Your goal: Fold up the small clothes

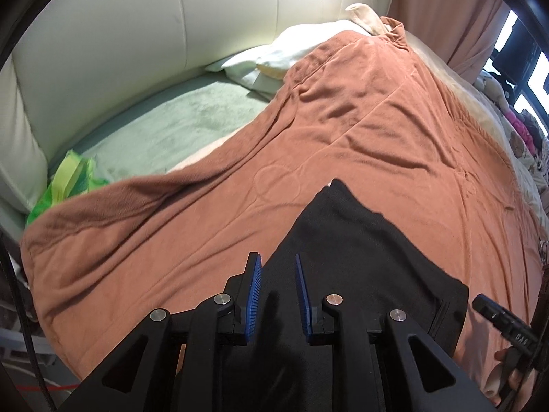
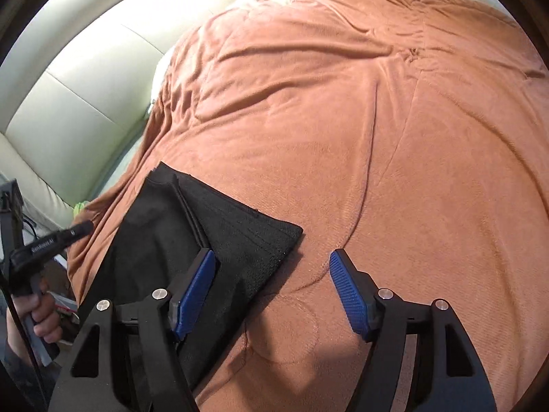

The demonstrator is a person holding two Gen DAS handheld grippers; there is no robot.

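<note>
A small black garment (image 1: 357,257) lies flat on the rust-orange blanket (image 1: 326,130), folded into a rough rectangle. In the right wrist view the garment (image 2: 206,237) sits at lower left on the blanket (image 2: 377,120). My left gripper (image 1: 278,261) hovers over the garment's near part, its blue pads a little apart with nothing between them. My right gripper (image 2: 272,257) is wide open above the garment's right corner, its left pad (image 2: 195,292) over the black cloth and its right pad (image 2: 350,295) over bare blanket.
A cream padded headboard (image 1: 103,34) runs along the far left. White pillows (image 1: 284,55) and a pale green sheet (image 1: 164,127) lie beyond the blanket. A green-yellow bag (image 1: 65,178) sits at the bed's left edge. Soft toys (image 1: 514,116) crowd the far right.
</note>
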